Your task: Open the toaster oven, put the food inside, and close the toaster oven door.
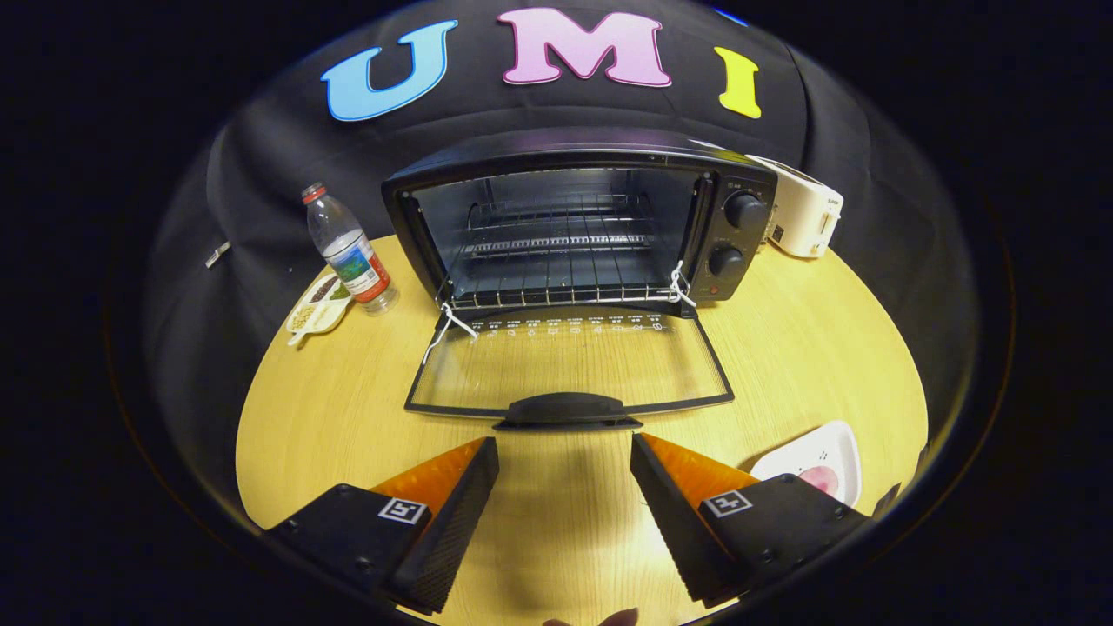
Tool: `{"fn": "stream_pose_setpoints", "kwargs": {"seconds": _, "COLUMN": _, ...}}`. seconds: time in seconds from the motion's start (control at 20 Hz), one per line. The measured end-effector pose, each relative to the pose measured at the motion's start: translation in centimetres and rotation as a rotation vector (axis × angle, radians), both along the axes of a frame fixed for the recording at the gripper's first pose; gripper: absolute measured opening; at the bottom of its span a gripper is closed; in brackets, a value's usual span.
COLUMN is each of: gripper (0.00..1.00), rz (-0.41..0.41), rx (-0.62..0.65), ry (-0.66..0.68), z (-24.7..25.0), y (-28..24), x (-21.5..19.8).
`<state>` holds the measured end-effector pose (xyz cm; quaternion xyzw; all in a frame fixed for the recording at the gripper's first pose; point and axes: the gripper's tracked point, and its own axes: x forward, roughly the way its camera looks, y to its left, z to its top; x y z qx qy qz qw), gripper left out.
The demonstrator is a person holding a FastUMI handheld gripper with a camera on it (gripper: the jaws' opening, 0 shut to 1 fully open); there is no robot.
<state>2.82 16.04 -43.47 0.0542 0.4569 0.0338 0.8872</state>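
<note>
A black toaster oven (581, 222) stands at the back of the wooden table (809, 348). Its glass door (569, 361) lies folded flat toward me, with the door handle (567, 409) just ahead of my fingertips. A wire rack (556, 235) shows inside the oven, with nothing on it. My gripper (565, 452) hovers above the table in front of the handle, open, nothing between its fingers. A white plate (817, 456) with a pink piece of food (820, 477) sits beside my right finger, partly hidden by it.
A water bottle (349, 249) stands left of the oven, with a small dish of snacks (318, 306) in front of it. A white appliance (802, 215) sits behind the oven's right side. White string hangs at both door hinges.
</note>
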Motion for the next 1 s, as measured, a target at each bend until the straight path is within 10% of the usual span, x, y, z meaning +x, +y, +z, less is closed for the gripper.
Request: {"fn": "stream_pose_setpoints", "kwargs": {"seconds": 1.0, "gripper": 0.99, "rz": 0.066, "rx": 0.047, "ry": 0.408, "z": 3.2, "y": -22.3, "x": -7.3}}
